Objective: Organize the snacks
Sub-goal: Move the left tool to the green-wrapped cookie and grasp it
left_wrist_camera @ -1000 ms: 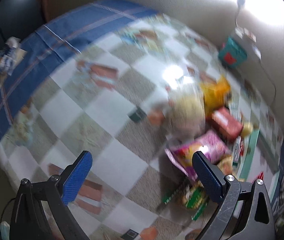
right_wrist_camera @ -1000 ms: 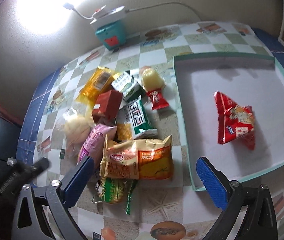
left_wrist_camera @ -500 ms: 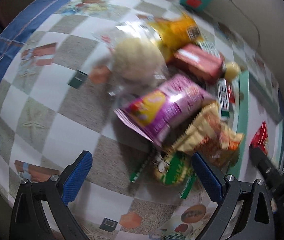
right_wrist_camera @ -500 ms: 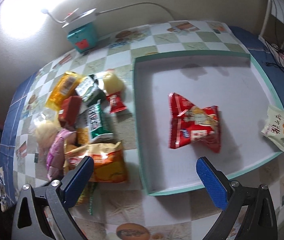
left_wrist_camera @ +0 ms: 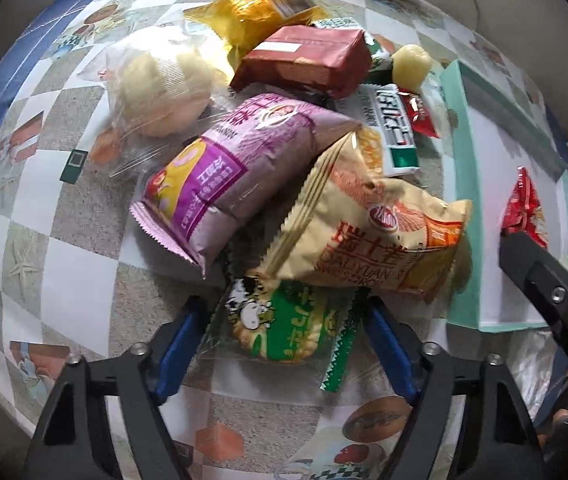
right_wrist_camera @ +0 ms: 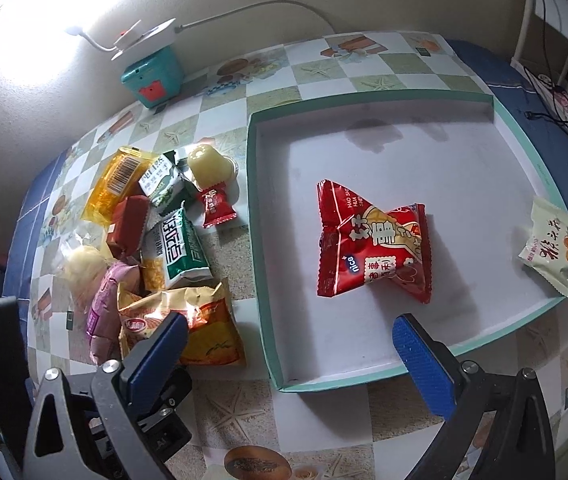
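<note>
While my left fingers [left_wrist_camera: 284, 332] have just been closing around the green packet [left_wrist_camera: 284, 330], not yet visibly gripping it, my right fingers [right_wrist_camera: 288, 344] hang released over the tray's [right_wrist_camera: 261, 280] near edge. Two packets lie inside; the pile [right_wrist_camera: 163, 240] left of them waits.

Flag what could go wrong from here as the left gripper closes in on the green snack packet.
1. The left gripper, jaws just closing around the green packet, may catch only crinkly wrapper and slip.
2. The orange-and-cream bag overlaps that packet and could be dragged or tipped when it lifts.
3. The right gripper hangs open beside the tray corner, close enough to collide.
</note>
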Available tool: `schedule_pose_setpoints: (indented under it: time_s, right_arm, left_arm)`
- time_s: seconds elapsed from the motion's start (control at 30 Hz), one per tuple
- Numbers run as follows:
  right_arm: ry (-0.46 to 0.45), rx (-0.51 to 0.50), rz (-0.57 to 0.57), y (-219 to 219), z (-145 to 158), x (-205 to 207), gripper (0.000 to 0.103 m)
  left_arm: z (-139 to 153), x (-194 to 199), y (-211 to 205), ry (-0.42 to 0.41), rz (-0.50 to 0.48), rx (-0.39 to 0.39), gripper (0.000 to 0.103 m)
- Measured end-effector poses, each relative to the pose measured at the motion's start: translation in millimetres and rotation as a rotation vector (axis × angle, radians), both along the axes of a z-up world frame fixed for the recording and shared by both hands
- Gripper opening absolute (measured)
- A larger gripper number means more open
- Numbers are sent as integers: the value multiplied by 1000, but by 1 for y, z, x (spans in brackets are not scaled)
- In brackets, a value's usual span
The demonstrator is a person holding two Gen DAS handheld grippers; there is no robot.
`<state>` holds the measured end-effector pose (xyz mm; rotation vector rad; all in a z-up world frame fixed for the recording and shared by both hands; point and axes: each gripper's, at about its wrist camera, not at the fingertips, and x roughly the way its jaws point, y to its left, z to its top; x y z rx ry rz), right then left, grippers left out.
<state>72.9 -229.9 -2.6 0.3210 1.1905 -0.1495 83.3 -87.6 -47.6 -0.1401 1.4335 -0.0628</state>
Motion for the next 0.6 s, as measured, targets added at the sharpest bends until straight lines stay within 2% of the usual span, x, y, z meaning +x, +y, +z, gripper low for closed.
schedule_pose_setpoints:
  time_s: [0.07,0.23,0.33,0.43,0.53,0.6]
  right_arm:
    - [-1,1,-3,-1,0,0,103]
    - [0,1,-12,-3,1,-1,103]
    - [-1,1,-17,-4,1,-1,103]
    - [1,1,-20,-4,1,-1,103]
    - [2,5,-17,-4,0,-1,103]
    - [3,3,-16,-3,0,0,103]
  left_arm:
    - [8,3,-2,-14,-1,-4,66]
    - [15,1,-4,-19,3,-48,58]
    - [18,0,21,-30,42,-106,56]
    - [24,-2,34,-40,76,-100,53]
    - [28,-4,48,-43,112,-157,51]
    - [38,-6,52,-72,120,-161,51]
